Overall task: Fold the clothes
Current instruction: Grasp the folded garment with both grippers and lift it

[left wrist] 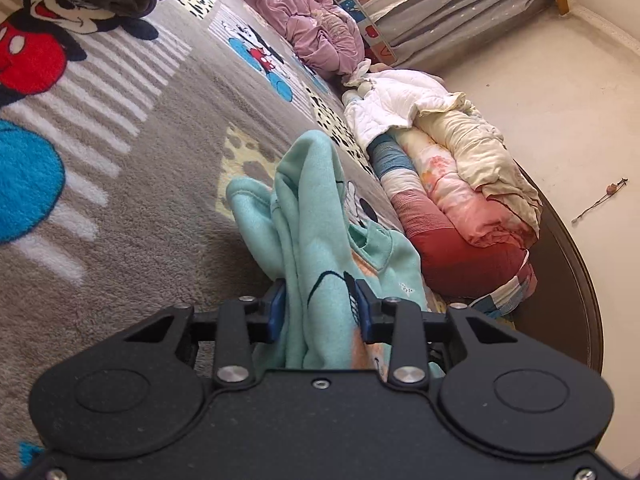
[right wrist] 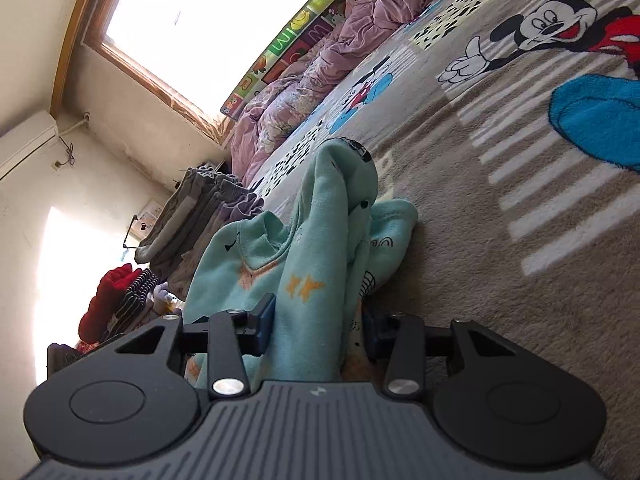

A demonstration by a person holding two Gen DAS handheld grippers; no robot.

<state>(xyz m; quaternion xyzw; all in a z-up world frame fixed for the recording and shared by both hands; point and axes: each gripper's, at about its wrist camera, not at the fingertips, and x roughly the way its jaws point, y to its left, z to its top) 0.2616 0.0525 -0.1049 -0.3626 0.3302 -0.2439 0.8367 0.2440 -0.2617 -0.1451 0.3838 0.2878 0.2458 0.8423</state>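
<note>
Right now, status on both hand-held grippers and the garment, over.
Left hand-held gripper shut on mint sweatshirt. Right hand-held gripper shut on it too. Sweatshirt bunched over the cartoon blanket. Nothing in the way.

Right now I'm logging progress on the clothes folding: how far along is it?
Done, it seems: a stack of folded grey clothes sits at the edge of the bed. In hand: the mint sweatshirt, bunched and unfolded, clamped by both the left tool and the right tool over the cartoon blanket. Left: spreading it flat and folding it.
</note>
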